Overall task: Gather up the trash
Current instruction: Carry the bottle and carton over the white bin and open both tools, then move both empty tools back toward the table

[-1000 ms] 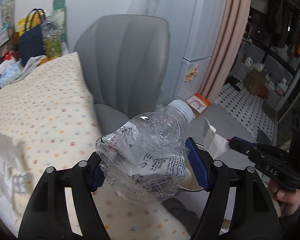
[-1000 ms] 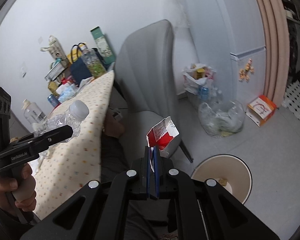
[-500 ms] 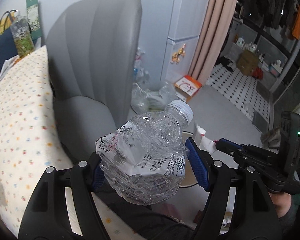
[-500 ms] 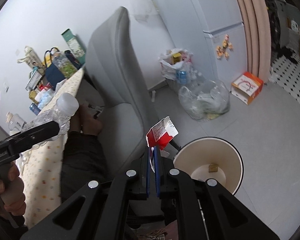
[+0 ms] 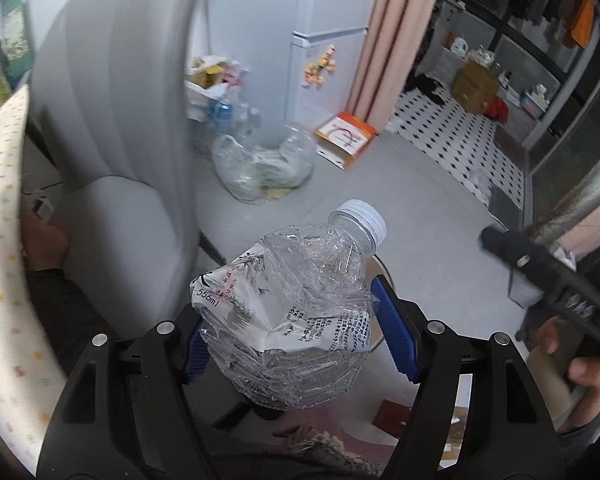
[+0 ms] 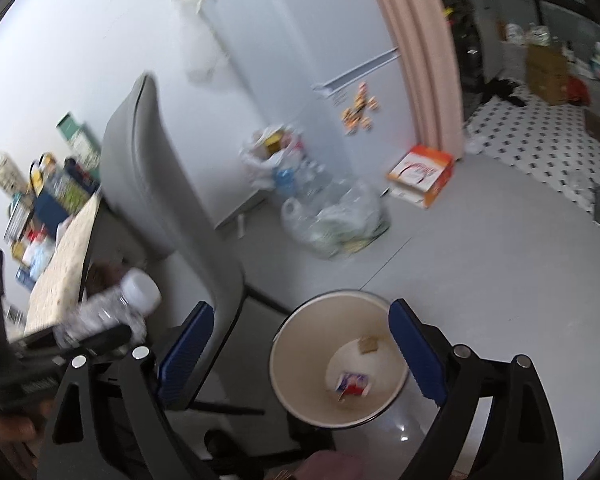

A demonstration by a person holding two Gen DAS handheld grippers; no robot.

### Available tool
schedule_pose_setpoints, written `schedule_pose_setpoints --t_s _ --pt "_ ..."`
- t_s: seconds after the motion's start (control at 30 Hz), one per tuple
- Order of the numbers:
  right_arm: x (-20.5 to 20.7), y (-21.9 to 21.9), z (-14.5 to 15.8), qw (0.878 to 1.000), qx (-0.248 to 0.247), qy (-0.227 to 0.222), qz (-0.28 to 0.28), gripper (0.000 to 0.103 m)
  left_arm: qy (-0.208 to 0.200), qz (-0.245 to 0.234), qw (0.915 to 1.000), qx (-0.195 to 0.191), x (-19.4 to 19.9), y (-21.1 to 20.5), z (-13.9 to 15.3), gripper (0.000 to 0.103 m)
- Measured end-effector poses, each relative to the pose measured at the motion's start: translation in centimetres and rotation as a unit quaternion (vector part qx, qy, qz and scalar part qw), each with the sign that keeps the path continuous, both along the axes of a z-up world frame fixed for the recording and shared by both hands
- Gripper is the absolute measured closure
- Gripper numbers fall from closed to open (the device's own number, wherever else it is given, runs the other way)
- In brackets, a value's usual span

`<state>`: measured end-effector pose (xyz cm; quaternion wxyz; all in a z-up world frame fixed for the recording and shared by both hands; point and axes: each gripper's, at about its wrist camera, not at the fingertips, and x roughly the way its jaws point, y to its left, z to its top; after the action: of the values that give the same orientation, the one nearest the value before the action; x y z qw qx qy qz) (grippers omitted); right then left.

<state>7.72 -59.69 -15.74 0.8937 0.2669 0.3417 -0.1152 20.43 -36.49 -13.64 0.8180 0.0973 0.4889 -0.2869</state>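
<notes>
Carton [image 6: 352, 385] dropped into bin [image 6: 284, 344]; right tongs [image 6: 300, 354] opening, empty. Left tongs [image 5: 296, 336] clamp crushed bottle [image 5: 292, 312], base hidden.

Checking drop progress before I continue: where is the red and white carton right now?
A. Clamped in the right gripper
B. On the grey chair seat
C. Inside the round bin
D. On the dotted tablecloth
C: the carton lies at the bottom of the bin, and nothing is between the opening jaws of the right gripper.

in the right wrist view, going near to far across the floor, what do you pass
bin with a red and white carton inside → clear bag of trash → orange and white box → pink curtain
</notes>
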Motion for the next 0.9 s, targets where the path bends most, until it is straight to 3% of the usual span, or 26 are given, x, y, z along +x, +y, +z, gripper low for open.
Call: schedule_pose_setpoints --t_s 0.13,0.17,0.2,0.23,0.5,0.9 --pt "-1.4 -1.9 0.7 1.000 -0.001 -0.013 -0.022 0.014 0.013 -0.024 0.9996 -0.005 -0.1 -3.1 -0.7 0.031" --pt "-1.6 -2.2 0.7 1.000 0.000 -0.013 -0.025 0.014 0.012 -0.026 0.9995 -0.009 -0.1 -3.8 -0.8 0.027" --pt "-1.7 -2.5 0.6 1.000 0.001 -0.012 -0.026 0.014 0.013 -0.021 0.9996 -0.010 0.0 -4.2 -0.9 0.012" --pt "-1.8 -2.7 0.5 1.000 0.003 -0.011 -0.027 0.014 0.012 -0.016 0.9997 -0.013 0.0 -4.2 -0.9 0.006" --pt "-1.4 -2.1 0.4 1.000 0.009 -0.016 -0.011 0.014 0.018 0.010 0.9990 -0.041 0.2 -2.1 0.6 0.006" --pt "0.5 2.8 4.0 0.999 -0.013 -0.029 0.041 0.013 -0.041 0.063 0.9939 -0.080 -1.0 5.6 6.4 0.006"
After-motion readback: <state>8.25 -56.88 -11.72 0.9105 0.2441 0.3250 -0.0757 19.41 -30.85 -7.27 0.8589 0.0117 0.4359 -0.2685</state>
